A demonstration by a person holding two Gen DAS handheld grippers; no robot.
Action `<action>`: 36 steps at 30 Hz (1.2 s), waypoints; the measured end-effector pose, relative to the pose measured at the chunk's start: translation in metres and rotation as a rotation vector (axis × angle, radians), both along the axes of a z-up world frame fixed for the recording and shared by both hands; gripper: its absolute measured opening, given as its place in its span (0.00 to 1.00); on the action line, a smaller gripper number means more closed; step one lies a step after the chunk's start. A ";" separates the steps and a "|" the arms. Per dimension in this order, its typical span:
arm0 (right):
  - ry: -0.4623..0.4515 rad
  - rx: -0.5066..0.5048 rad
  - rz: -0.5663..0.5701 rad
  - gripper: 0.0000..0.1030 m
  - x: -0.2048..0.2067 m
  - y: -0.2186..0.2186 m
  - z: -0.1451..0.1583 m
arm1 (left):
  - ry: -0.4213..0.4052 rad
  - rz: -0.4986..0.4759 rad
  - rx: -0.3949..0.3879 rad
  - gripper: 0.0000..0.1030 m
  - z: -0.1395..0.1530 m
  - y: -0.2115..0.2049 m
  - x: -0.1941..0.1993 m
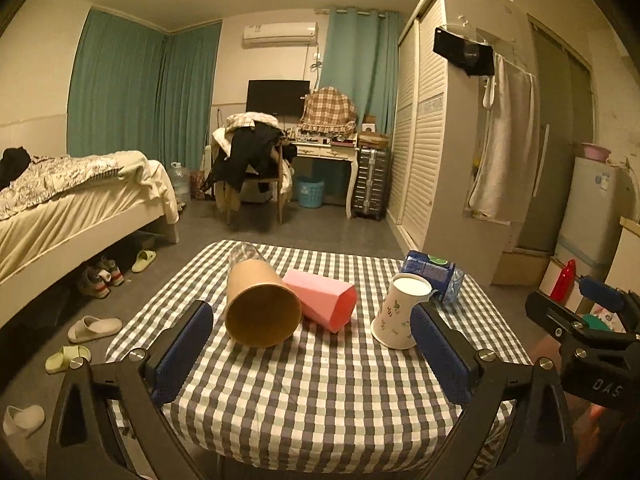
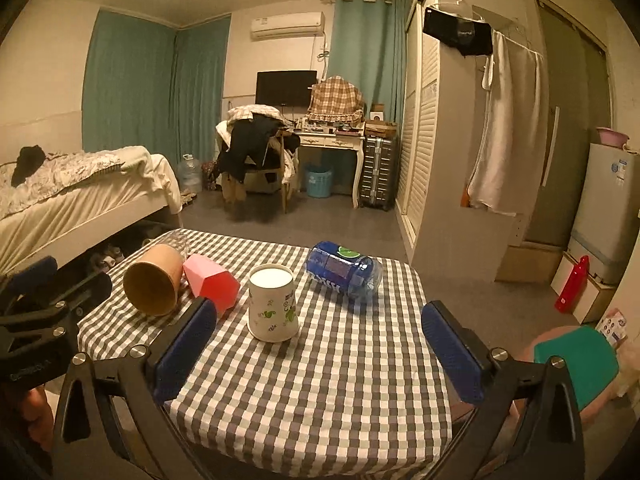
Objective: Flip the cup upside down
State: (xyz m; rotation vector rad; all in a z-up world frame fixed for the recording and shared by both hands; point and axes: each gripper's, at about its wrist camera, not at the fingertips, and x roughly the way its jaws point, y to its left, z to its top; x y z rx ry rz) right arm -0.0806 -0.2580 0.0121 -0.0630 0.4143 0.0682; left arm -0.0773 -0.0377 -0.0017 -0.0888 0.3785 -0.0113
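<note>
A white paper cup with green leaf print (image 1: 396, 312) (image 2: 273, 303) stands bottom up, wide rim down, on the checked tablecloth (image 1: 320, 380) (image 2: 320, 380). A brown paper cup (image 1: 260, 304) (image 2: 154, 284) lies on its side, mouth toward me. A pink cup (image 1: 324, 298) (image 2: 210, 280) lies on its side next to it. A clear cup (image 1: 244, 252) lies behind the brown one. My left gripper (image 1: 312, 354) is open and empty, near the table's front. My right gripper (image 2: 318, 356) is open and empty, short of the white cup.
A blue plastic bottle (image 1: 434, 274) (image 2: 344, 274) lies on its side at the table's back right. A bed (image 1: 60, 208) stands to the left, slippers (image 1: 94, 328) on the floor beside it. A wardrobe (image 1: 440, 128) and fridge (image 2: 608, 216) stand to the right.
</note>
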 end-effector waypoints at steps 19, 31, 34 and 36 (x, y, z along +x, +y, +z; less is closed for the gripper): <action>0.033 -0.031 -0.011 1.00 0.006 0.006 -0.011 | 0.006 0.021 0.019 0.99 -0.005 -0.002 0.004; 0.024 -0.019 -0.021 1.00 0.004 0.004 -0.010 | 0.003 0.023 0.024 0.99 -0.005 -0.003 0.002; 0.022 -0.019 -0.021 1.00 0.003 0.004 -0.009 | 0.008 0.022 0.020 0.99 -0.005 -0.004 0.001; 0.022 -0.019 -0.022 1.00 0.002 0.005 -0.009 | 0.010 0.022 0.018 0.99 -0.005 -0.003 0.001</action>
